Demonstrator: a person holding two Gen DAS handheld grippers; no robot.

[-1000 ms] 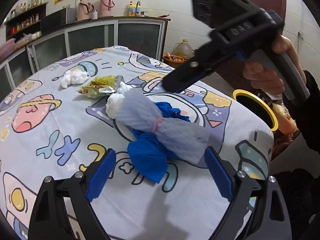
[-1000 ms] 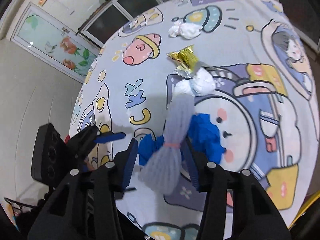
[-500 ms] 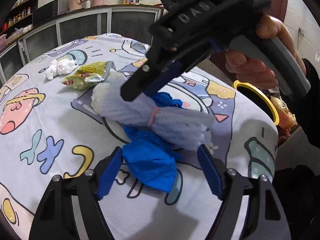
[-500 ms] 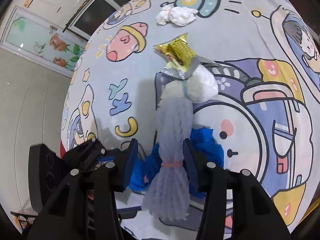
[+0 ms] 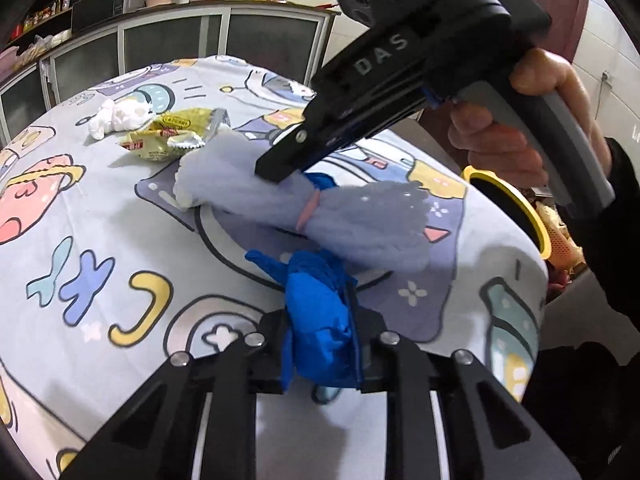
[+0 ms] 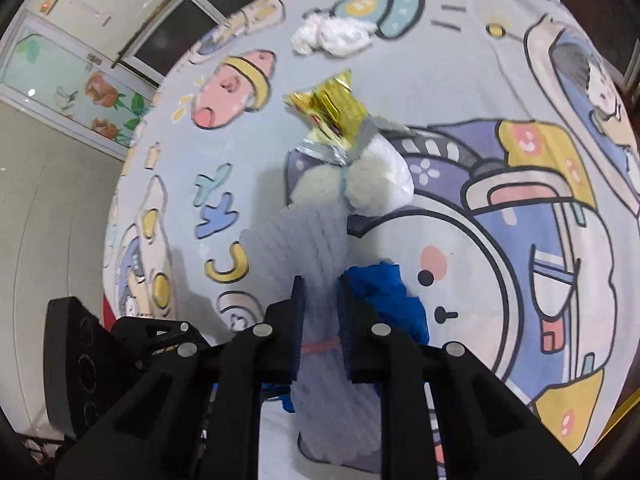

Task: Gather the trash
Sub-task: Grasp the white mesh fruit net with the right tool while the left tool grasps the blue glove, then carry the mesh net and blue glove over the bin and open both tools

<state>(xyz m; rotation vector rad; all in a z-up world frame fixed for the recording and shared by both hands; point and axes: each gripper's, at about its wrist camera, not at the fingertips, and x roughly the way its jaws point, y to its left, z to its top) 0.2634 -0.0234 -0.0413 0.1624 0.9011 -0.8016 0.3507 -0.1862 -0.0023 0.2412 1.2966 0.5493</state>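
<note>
My left gripper (image 5: 320, 320) is shut on a crumpled blue glove (image 5: 316, 312) at the near side of the table. My right gripper (image 6: 320, 304) is shut on a grey foam net sleeve (image 6: 308, 248) tied with a pink band; the sleeve (image 5: 360, 216) is held just above the cloth and the right gripper (image 5: 280, 168) pinches its middle. The blue glove (image 6: 392, 300) shows beside the right fingers. A white tissue wad (image 6: 380, 184), a yellow snack wrapper (image 5: 168, 140) and another white tissue (image 5: 116, 116) lie further back.
The table has a cartoon-print cloth (image 5: 80, 240). A yellow-rimmed bin (image 5: 516, 208) stands beyond the table's right edge. Cabinets (image 5: 160, 48) line the back wall. The left gripper's body (image 6: 80, 364) is at the lower left of the right wrist view.
Both grippers have closed: the left on the blue glove, the right on the foam net sleeve. The right gripper moved in over the sleeve and lifted it slightly.
</note>
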